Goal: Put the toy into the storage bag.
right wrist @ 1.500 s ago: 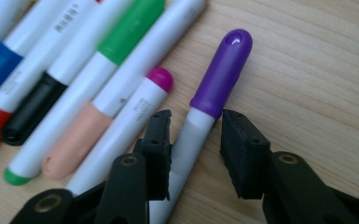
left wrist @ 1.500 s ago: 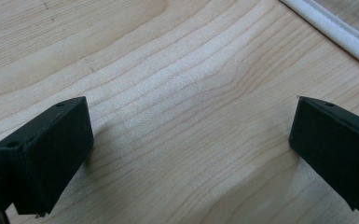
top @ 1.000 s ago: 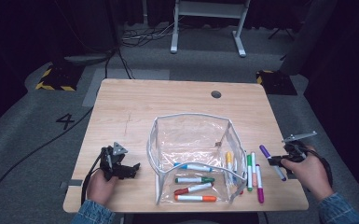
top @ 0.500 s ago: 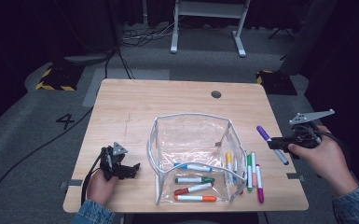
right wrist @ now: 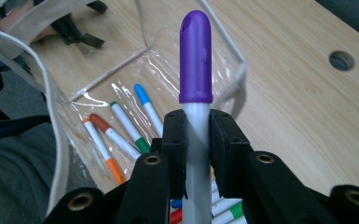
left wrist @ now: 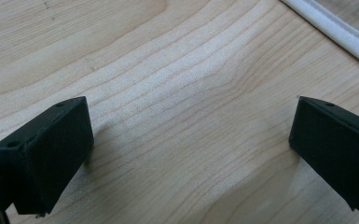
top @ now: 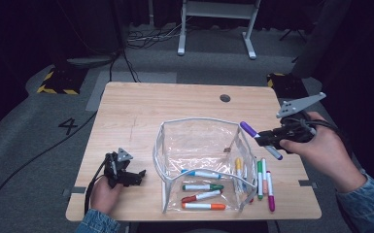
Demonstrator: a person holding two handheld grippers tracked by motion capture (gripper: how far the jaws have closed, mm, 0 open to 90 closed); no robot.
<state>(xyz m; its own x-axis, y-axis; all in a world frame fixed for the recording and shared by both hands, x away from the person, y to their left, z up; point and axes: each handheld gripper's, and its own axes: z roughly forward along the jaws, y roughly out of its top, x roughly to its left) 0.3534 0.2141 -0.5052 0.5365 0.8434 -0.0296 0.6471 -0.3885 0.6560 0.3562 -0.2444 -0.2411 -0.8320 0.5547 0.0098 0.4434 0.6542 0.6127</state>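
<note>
The purple marker [right wrist: 196,60] is clamped between the pads of the right gripper [right wrist: 196,140]; the white barrel is pinched just below the cap, and the capped end projects well beyond the fingertips [right wrist: 175,140]. In the high view the marker [top: 260,140] is held in the air, tilted, above the right edge of the clear pouch [top: 199,160], with the cap toward the pouch and the other end pointing down toward the right of the table [top: 175,104]. The right gripper [top: 272,138] is carried clear of the tabletop, beside the pouch's right wall.

The left gripper [top: 136,175] is seen resting low at the table's near left, apart from the pouch. Its jaws are spread wide, with bare wood between them in the left gripper view [left wrist: 191,140]; nothing is gripped.

Four markers [top: 201,187] are lying inside the pouch. Three more markers [top: 264,179] are laid side by side on the table just right of it.
</note>
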